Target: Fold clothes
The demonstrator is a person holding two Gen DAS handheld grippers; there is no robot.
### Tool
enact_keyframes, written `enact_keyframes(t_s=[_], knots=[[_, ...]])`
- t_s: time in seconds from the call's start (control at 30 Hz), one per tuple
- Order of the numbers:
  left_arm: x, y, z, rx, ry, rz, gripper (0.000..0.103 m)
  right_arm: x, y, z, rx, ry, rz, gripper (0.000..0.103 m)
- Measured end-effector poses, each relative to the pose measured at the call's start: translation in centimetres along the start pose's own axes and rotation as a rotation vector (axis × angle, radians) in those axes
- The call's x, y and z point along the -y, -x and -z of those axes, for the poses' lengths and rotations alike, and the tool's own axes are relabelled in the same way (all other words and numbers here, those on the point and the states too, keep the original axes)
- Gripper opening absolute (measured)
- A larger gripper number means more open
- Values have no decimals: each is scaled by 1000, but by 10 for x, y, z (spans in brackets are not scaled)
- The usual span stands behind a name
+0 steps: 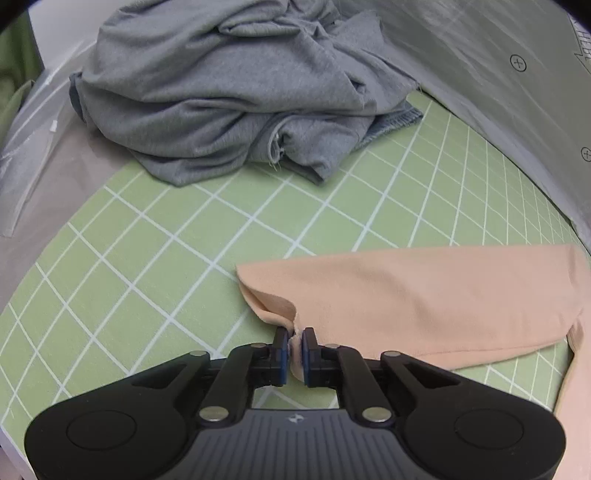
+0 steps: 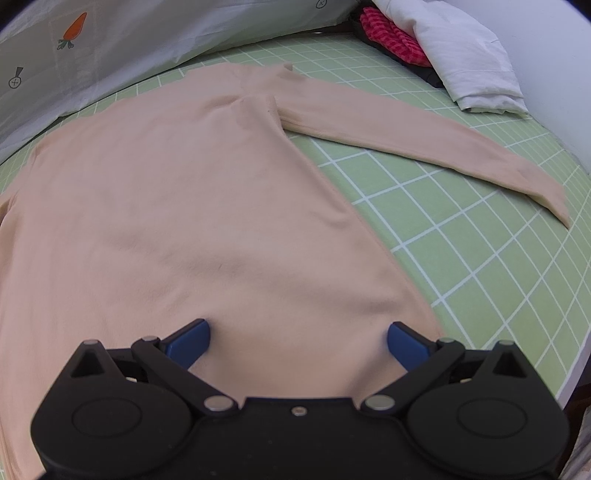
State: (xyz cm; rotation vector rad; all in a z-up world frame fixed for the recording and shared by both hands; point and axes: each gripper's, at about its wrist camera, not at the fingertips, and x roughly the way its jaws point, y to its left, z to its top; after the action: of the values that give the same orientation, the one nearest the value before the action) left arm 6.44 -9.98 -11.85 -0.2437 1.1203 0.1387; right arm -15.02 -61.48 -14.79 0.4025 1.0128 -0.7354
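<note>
A peach long-sleeved top [image 2: 184, 206] lies flat on the green grid mat [image 2: 461, 236], its right sleeve [image 2: 424, 144] stretched out to the right. In the left wrist view my left gripper [image 1: 294, 345] is shut on the cuff edge of the other peach sleeve [image 1: 424, 299], low over the mat [image 1: 147, 280]. My right gripper [image 2: 298, 338] is open and empty, its blue pads [image 2: 190, 341] spread above the top's lower body near the hem.
A crumpled grey garment [image 1: 229, 92] lies on the mat's far side in the left wrist view. Grey printed bedding [image 1: 517, 92] borders the mat. In the right wrist view a white cloth [image 2: 469, 55] and a red-pink item [image 2: 391, 33] sit at the far right corner.
</note>
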Motion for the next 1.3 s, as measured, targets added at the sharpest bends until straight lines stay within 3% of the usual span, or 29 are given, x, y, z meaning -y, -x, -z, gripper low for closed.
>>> enact_keyframes(t_s=[0.2,0.3,0.37,0.4,0.47,0.57,0.73,0.8,0.87,1.0,1.03,1.07,1.1,1.13,1.17,1.2,1.27,1.3], knots=[[-6,2,-3,19,-10,-66,11,1,0,1,6,-4,-3,103],[1,10,-5,39,-54,-92,23,1,0,2,14,-3,-7,103],[6,19,-5,65,-74,-97,40,2,0,1,14,12,-15,103],[10,25,-3,83,-79,-89,43,2,0,1,12,29,-23,103],[18,38,0,121,-87,-66,52,3,2,-1,8,76,-48,103],[41,54,17,128,-149,5,57,11,5,2,26,151,-60,103],[89,65,72,23,-247,141,61,51,12,9,50,112,-59,103],[107,63,99,-66,-242,226,61,70,12,12,42,71,-90,102],[125,59,131,-131,-262,285,61,86,11,16,29,45,-131,95],[157,58,183,-159,-380,215,59,101,18,21,31,106,-224,82],[160,58,193,-162,-388,209,52,102,20,23,28,137,-238,75],[162,59,200,-162,-384,209,37,103,21,25,29,175,-240,68],[162,60,206,-159,-376,208,31,104,23,26,34,216,-238,64],[163,62,212,-157,-369,207,15,105,24,28,40,254,-243,57],[164,63,217,-153,-365,205,6,107,25,29,47,282,-254,48],[164,65,223,-148,-364,204,6,109,27,30,50,305,-267,43],[163,69,233,-140,-355,195,5,114,30,32,44,342,-292,12],[160,70,236,-143,-338,184,5,117,31,32,33,351,-305,8]])
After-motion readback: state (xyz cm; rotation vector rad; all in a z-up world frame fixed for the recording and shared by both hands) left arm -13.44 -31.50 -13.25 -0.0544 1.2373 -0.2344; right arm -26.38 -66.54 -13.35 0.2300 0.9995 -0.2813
